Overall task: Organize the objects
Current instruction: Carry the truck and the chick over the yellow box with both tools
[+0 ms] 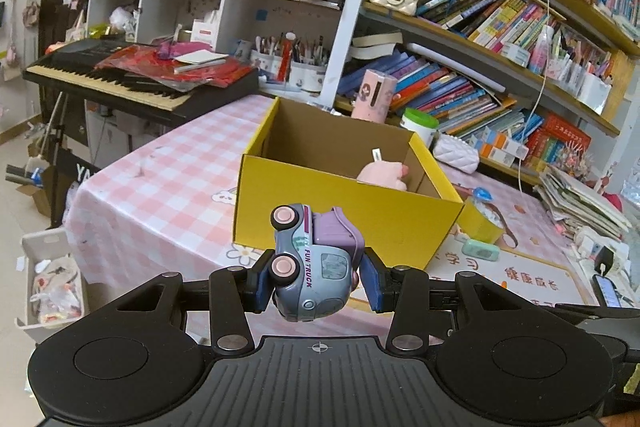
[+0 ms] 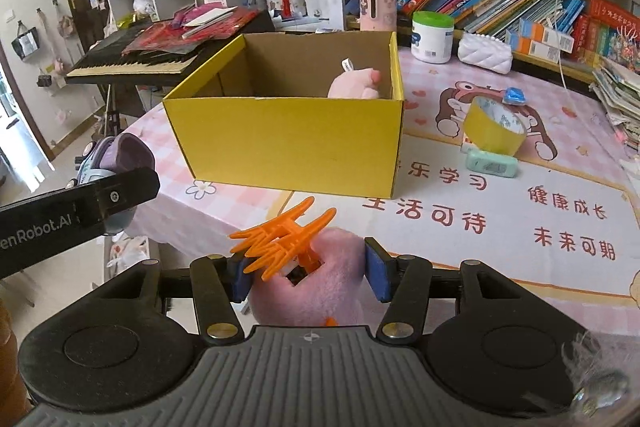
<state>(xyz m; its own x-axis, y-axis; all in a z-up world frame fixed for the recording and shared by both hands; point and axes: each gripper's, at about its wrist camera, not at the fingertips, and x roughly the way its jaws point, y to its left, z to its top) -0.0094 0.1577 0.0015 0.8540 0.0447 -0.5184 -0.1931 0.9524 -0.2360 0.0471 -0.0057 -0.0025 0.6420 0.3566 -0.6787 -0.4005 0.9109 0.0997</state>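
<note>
Left wrist view: my left gripper (image 1: 318,277) is closed on the toy truck (image 1: 316,261), blue pads pressing both sides, truck tipped on its side with pink wheels facing left, "FUN TRUCK" lettering visible. It's held in the air in front of the yellow cardboard box (image 1: 344,211), which sits open on the pink checked tablecloth (image 1: 160,187). Inside the box, at its right end, a pink plush (image 1: 384,173) with a white tag. Keyboard (image 1: 120,75) beyond the table on the left, bookshelf (image 1: 500,27) on the right.

Right wrist view: my right gripper (image 2: 310,273) is partly closed around a pink plush toy (image 2: 320,291) with an orange claw clip (image 2: 280,241) on top; the left pad touches, right-pad contact I cannot tell. The box (image 2: 288,143) is just ahead, pink plush (image 2: 356,85) in its far right corner. Left gripper (image 2: 100,197) with the truck (image 2: 116,155) shows at left, short of the box. Yellow tape roll (image 2: 494,129) and a mint green case (image 2: 492,163) lie right of the box.
</note>
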